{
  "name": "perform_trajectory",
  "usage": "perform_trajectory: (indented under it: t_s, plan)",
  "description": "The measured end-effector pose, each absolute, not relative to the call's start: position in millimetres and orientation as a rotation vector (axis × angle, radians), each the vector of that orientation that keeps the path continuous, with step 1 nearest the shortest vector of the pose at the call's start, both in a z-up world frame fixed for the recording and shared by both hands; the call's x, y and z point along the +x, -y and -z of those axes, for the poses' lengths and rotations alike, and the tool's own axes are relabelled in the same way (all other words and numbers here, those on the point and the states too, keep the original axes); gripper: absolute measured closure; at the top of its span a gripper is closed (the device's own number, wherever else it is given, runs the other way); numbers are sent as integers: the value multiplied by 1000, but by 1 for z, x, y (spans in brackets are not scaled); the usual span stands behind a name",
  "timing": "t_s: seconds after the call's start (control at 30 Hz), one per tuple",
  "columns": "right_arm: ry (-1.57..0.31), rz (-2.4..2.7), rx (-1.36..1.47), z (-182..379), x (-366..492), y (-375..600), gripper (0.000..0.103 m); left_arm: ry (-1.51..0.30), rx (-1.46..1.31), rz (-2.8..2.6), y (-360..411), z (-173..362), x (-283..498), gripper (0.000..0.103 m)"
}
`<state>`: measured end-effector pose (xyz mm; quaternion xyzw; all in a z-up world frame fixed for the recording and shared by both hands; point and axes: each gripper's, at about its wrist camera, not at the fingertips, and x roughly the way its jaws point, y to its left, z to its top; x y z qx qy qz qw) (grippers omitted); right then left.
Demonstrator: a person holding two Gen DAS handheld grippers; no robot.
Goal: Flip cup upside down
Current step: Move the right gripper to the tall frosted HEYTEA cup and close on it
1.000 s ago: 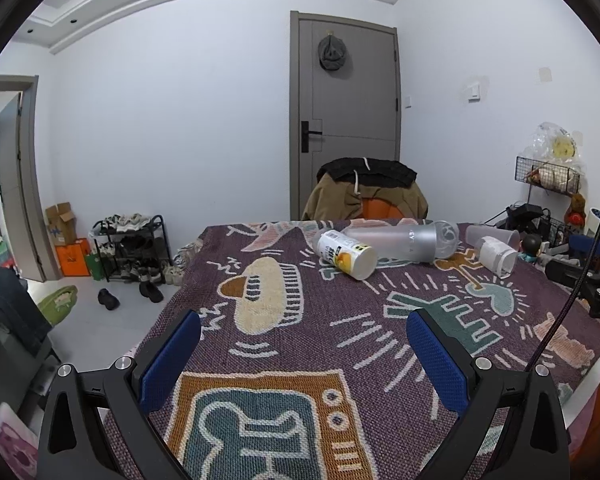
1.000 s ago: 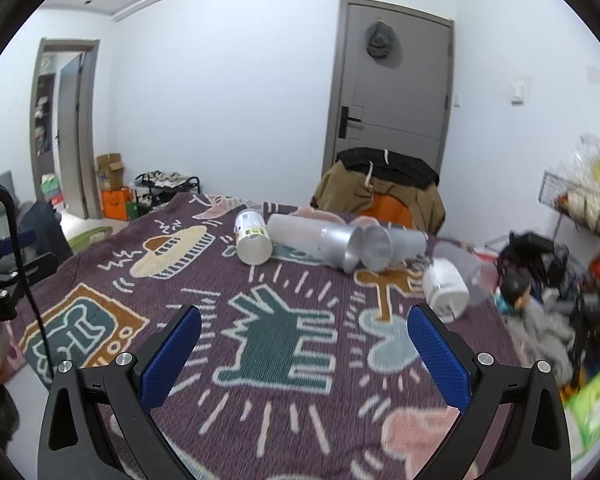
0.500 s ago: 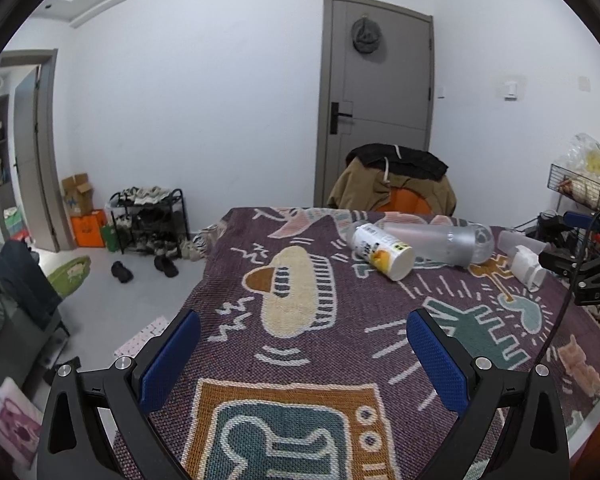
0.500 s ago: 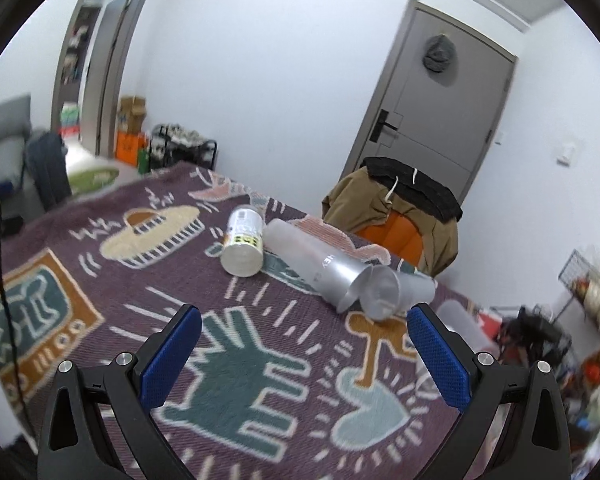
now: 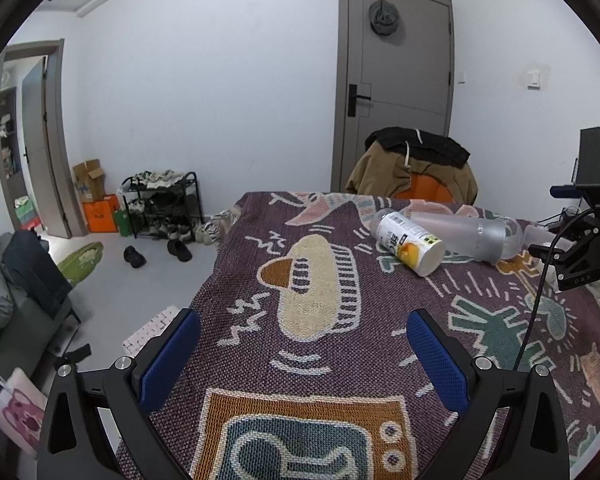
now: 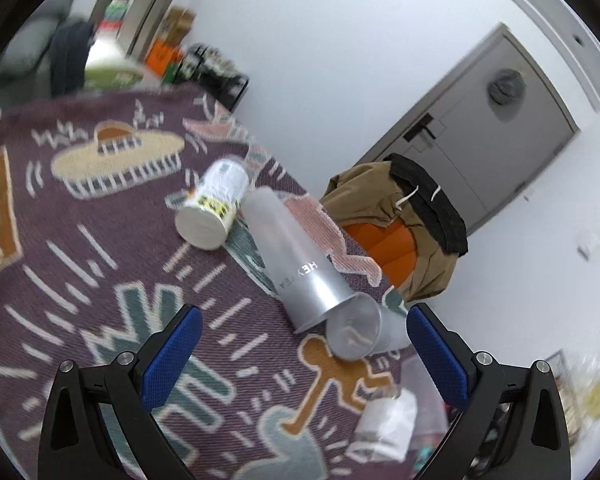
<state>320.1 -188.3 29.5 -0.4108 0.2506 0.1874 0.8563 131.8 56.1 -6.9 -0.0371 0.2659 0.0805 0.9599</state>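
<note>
Several cups lie on their sides on the patterned purple cloth (image 5: 324,360). A white cup with a yellow label (image 5: 410,246) (image 6: 214,208) lies nearest the left. A tall frosted cup (image 6: 296,264) (image 5: 464,232) lies beside it, touching a small clear cup (image 6: 356,332). Another white-and-clear cup (image 6: 384,420) lies at the table's right edge. My left gripper (image 5: 302,354) is open and empty over the near left part of the cloth. My right gripper (image 6: 300,344) is open, empty and tilted, just short of the frosted and small clear cups.
A chair draped with a brown and black jacket (image 5: 416,168) (image 6: 400,216) stands behind the table before a grey door (image 5: 400,80). A shoe rack (image 5: 160,204) and boxes stand on the floor at left. The right gripper's body and cable (image 5: 580,240) show at the left view's right edge.
My right gripper has moved forward and rolled, closing in on the frosted and small clear cups. My left gripper has drifted left and a little back. Both stay open.
</note>
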Motion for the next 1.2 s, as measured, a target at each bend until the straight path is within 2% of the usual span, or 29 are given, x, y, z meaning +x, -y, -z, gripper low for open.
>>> perform_trajectory:
  t_s: [0.77,1.2]
  plan:
    - [-678,-528,-1331,26,424,123,1,-624,-124,-332,-96,38,162,0]
    - [-800,-529,-1411,63,480,119,2,-645,-130,-343,-95,46,167,0]
